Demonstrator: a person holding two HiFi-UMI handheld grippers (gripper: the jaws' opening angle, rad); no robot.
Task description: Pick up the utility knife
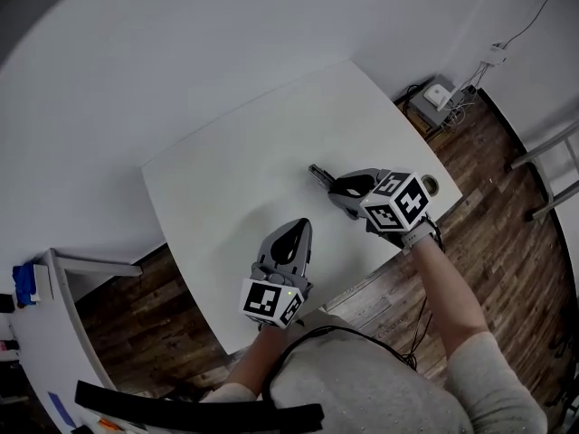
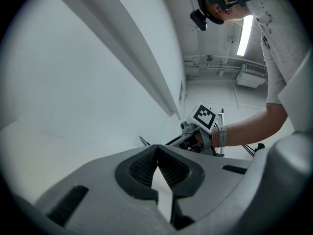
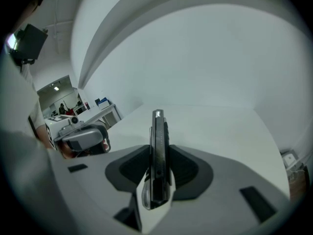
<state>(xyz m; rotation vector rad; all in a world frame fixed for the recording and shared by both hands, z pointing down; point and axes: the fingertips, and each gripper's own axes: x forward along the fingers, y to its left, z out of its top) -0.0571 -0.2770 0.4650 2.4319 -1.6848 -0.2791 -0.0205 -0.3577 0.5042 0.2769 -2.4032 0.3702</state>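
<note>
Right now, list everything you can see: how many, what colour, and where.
table: one, white, in the middle of the head view.
utility knife: one, dark with a metal edge, clamped in the right gripper above the table.
roll: one, pale, possibly tape, at the table's right corner by the right wrist.
box with cables: one, white, on the floor past the table's far corner.
floor: brown wood, around the table.
left gripper: one, grey, jaws together with nothing between them, over the table's near side.
right gripper: one, grey, closed on the utility knife.
</note>
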